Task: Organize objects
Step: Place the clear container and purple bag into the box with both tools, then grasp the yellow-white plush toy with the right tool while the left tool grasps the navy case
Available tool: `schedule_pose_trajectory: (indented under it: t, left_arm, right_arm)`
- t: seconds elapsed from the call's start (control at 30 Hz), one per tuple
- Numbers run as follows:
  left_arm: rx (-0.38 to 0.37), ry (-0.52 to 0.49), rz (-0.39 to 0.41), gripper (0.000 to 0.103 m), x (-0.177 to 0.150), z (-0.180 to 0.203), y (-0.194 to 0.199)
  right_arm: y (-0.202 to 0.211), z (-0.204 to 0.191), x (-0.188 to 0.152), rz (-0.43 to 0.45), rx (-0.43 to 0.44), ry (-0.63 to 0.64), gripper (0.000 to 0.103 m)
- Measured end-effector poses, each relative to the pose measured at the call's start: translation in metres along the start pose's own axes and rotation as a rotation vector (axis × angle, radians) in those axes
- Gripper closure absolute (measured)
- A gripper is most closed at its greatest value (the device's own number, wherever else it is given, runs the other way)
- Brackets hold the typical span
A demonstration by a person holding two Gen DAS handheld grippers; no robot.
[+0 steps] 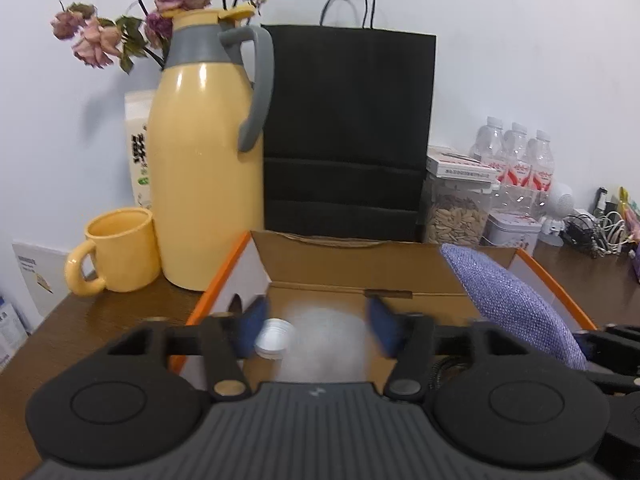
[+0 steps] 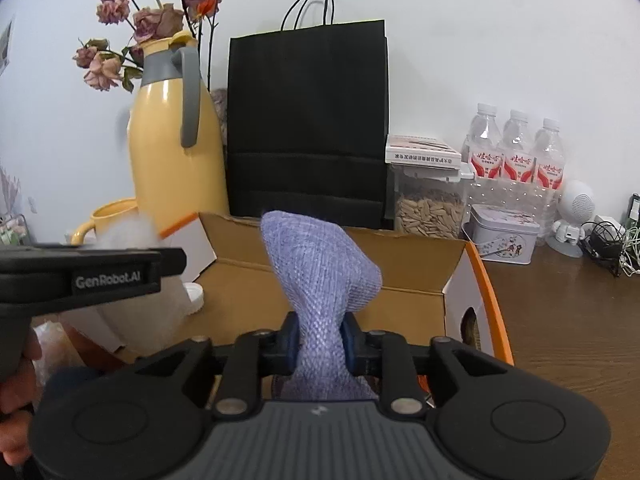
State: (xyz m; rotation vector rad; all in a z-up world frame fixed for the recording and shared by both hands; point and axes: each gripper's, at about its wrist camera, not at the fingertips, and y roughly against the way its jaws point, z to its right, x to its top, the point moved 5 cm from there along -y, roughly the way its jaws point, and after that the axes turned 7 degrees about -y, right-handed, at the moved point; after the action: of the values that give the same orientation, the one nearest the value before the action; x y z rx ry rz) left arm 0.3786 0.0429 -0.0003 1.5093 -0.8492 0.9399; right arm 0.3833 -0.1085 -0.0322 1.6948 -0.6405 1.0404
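Observation:
An open cardboard box (image 1: 360, 264) with orange edges lies in front of me, also in the right wrist view (image 2: 400, 264). My left gripper (image 1: 318, 330) hangs over its left half with the blue pads wide apart. A blurred whitish thing (image 1: 324, 344) with a round white cap (image 1: 274, 338) sits between and below them, and the pads do not press on it. My right gripper (image 2: 319, 344) pinches the narrow waist of a purple woven pouch (image 2: 320, 256) over the box's right half. The pouch (image 1: 516, 308) stands up above the pads.
Behind the box stand a yellow thermos jug (image 1: 204, 152), a yellow mug (image 1: 120, 248), a black paper bag (image 1: 348, 128), a jar of seeds (image 1: 456, 216), a tin (image 2: 504, 236), water bottles (image 2: 516, 148) and tangled cables (image 2: 608, 248). A hand (image 2: 16, 392) grips the left tool.

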Motion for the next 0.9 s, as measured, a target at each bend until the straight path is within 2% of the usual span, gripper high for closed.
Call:
schedule_pose_trajectory:
  t: [0.03,0.07,0.1,0.57,0.9]
  left_arm:
    - [0.011,0.004,0.014,0.009,0.001,-0.001,0.002]
    - [0.027,0.007,0.035,0.000,0.002,-0.002,0.004]
    - [0.048,0.010,0.053,0.000,0.003,-0.002,0.007]
    - [0.030,0.032,0.056,0.000,0.009,-0.006,0.015]
    - [-0.024,0.028,0.129,0.000,0.013,-0.016,0.069]
  right_arm:
    - [0.001,0.000,0.000,0.001,-0.005,0.000,0.038]
    - [0.002,0.001,0.001,0.009,-0.014,-0.002,0.011]
    - [0.004,0.002,0.001,0.024,-0.023,-0.002,0.000]
    - [0.013,0.004,0.007,0.028,-0.019,-0.008,0.000]
    - [0.061,0.006,0.005,0.096,-0.004,0.029,0.000]
